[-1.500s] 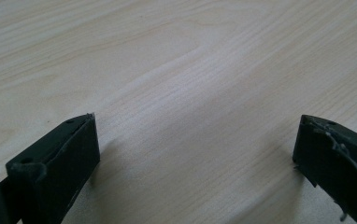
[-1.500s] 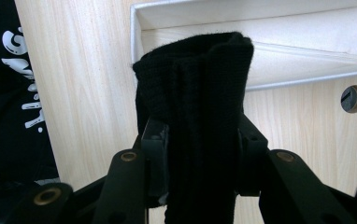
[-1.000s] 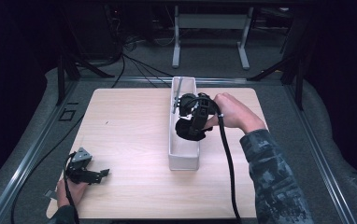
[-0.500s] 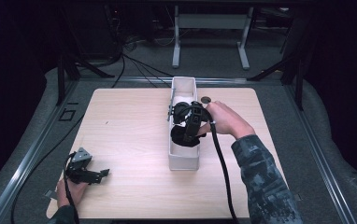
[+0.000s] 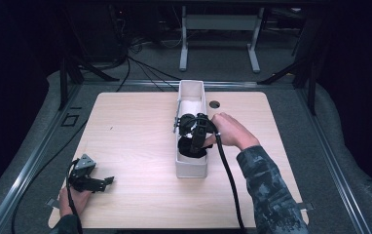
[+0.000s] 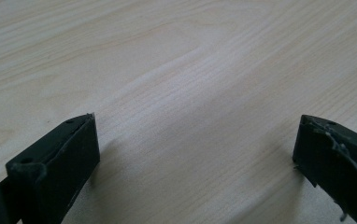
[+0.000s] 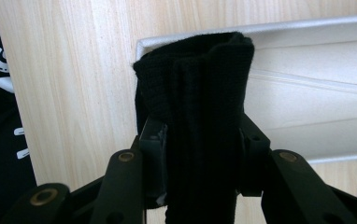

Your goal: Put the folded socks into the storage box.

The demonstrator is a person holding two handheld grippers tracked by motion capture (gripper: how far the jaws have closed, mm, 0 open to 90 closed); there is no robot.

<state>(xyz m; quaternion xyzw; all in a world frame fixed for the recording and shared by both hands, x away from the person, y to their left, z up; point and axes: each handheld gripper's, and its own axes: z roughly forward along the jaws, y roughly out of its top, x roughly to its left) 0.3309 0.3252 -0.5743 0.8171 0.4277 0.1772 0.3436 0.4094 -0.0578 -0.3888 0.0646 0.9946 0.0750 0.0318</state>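
Note:
A long, narrow white box [image 5: 192, 168] stands lengthwise in the middle of the light wooden table [image 5: 130, 136]. My right gripper [image 5: 194, 144] is over its near half, shut on a rolled black ribbed cloth [image 5: 192, 149] that dips into the box. In the right gripper view the black cloth [image 7: 197, 88] is pinched between both pads [image 7: 154, 140] of the right gripper [image 7: 200, 135], with the box's white wall [image 7: 307, 93] behind it. Something white [image 5: 192, 105] lies at the box's far end. My left gripper [image 5: 102, 184] rests at the table's front left. In its own view the left gripper [image 6: 195, 144] is open over bare wood.
A small round hole [image 5: 214, 104] sits in the tabletop just right of the box's far end. Cables trail from both grippers off the table's front edge. Grey floor and metal stand legs [image 5: 218, 44] lie beyond the far edge.
My right gripper has come down and toward the box's near end with the black cloth, which now reaches into the box. The left gripper has stayed put.

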